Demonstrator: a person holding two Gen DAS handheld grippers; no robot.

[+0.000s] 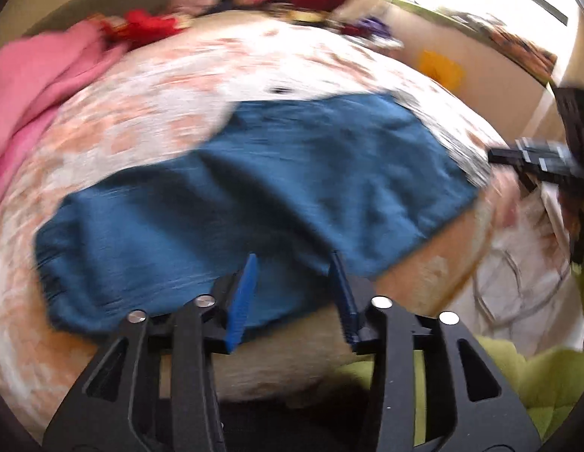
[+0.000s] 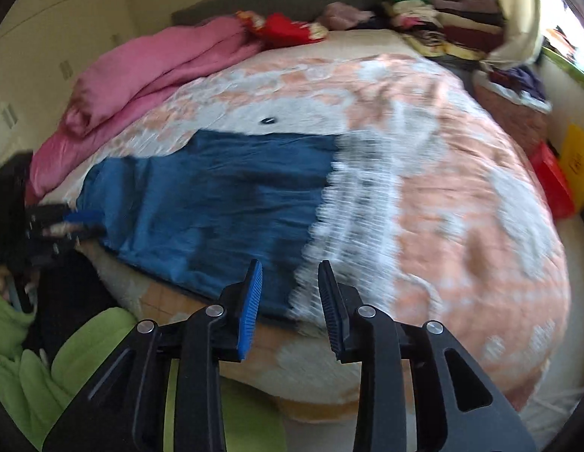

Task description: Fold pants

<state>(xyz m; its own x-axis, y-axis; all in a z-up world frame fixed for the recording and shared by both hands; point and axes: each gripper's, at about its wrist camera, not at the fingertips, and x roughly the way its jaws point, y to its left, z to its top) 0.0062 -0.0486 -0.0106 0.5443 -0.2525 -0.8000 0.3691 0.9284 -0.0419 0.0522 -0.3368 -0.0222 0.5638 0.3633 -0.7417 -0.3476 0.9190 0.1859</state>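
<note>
Two hand-held grippers, left hand-held gripper (image 1: pixel 295 293) and right hand-held gripper (image 2: pixel 290 305), stand released, nothing between their jaws. Blue cotton pants (image 2: pixel 216 203) lie flat near the quilted peach-and-white bed (image 2: pixel 461 207) edge. Best next: regrasp both near corners evenly before folding.

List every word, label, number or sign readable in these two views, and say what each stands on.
None can be read.
The yellow item beside the bed carries a small dark mark, too blurred to read.
The blue pants, the pink blanket and the stack of folded clothes show no lettering.
</note>
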